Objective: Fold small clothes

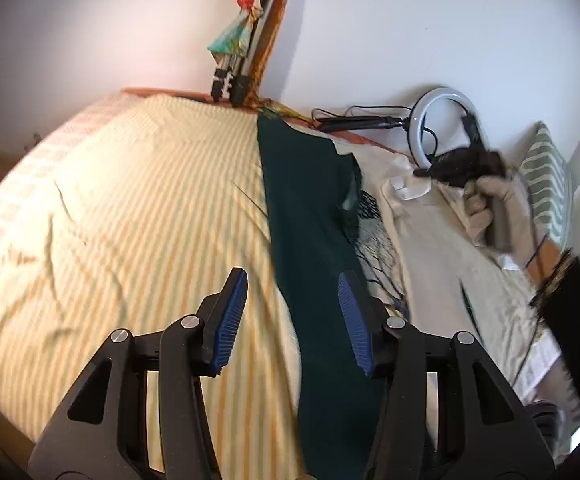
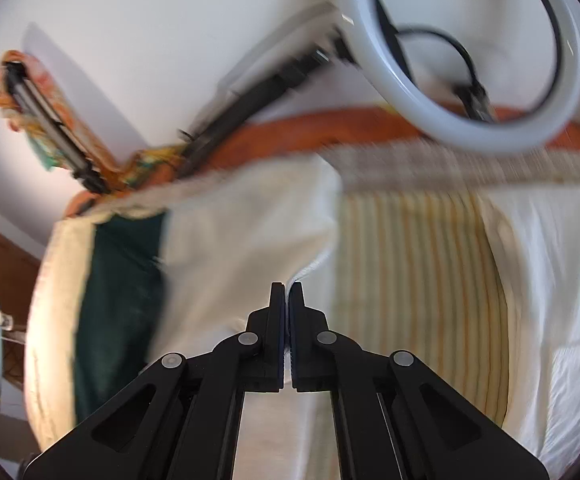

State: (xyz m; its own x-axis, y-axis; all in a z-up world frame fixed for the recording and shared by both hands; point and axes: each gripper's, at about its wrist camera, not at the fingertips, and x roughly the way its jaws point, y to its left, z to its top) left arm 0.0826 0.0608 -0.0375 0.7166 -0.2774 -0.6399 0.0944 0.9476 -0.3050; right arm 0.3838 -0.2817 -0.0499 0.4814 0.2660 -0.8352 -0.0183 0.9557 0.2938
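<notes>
A dark green garment (image 1: 309, 216) lies in a long strip on the striped yellow bed sheet (image 1: 138, 208). A cream garment (image 1: 441, 248) lies to its right. My left gripper (image 1: 293, 284) is open and empty, just above the green garment's left edge. My right gripper (image 2: 287, 292) is shut on an edge of the cream garment (image 2: 246, 248) and holds it lifted; the green garment (image 2: 122, 280) shows to the left. The gloved hand holding the right gripper (image 1: 493, 208) shows in the left wrist view, but its fingers are hidden there.
A ring light (image 1: 445, 128) (image 2: 469, 80) with cable lies at the bed's far edge. A folded tripod (image 1: 246, 40) leans on the white wall. A green patterned pillow (image 1: 549, 192) sits at the far right.
</notes>
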